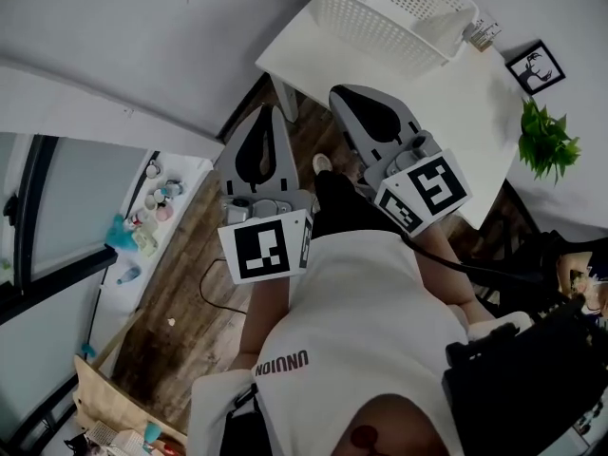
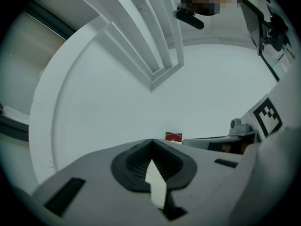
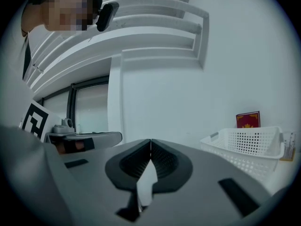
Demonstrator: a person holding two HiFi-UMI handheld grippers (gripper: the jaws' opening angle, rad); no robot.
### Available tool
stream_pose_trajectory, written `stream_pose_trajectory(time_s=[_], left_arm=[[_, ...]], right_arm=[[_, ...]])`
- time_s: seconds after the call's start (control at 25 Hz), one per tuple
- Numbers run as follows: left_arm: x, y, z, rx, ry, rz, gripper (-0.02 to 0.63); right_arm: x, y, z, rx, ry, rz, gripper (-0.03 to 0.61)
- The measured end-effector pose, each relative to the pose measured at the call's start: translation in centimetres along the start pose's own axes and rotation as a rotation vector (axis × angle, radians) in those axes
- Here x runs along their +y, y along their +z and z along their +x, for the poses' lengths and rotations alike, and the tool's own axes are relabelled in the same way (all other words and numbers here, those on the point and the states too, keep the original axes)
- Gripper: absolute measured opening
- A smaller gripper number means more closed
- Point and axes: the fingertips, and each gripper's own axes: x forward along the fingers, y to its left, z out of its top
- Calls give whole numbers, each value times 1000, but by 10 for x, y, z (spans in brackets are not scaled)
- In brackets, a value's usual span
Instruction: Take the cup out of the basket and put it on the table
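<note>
A white perforated basket (image 1: 394, 12) stands on the far end of a white table (image 1: 465, 112); in the right gripper view the basket (image 3: 249, 145) shows at the right. What lies inside it is pale and unclear, so I cannot make out a cup. My left gripper (image 1: 270, 114) is held in the air over the wooden floor, short of the table, its jaws shut and empty (image 2: 151, 141). The right gripper (image 1: 339, 93) hovers by the table's near edge, a little short of the basket, also shut with nothing in it (image 3: 150, 140).
A small green plant (image 1: 546, 141) and a framed picture (image 1: 535, 67) sit on the table's right side. A red booklet (image 3: 248, 119) leans on the wall behind the basket. At the left, a low white shelf (image 1: 157, 202) holds small items. The person's legs stand below the grippers.
</note>
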Motion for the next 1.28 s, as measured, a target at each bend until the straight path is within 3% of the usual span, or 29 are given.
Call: stream_pose_trajectory(time_s=[0.68, 1.28], left_arm=[[72, -4, 70, 16, 95, -3, 11], [131, 2, 195, 36, 60, 40, 11]], right_arm=[[-32, 4, 107, 2, 87, 4, 18], [-101, 37, 218, -22, 95, 7, 18]])
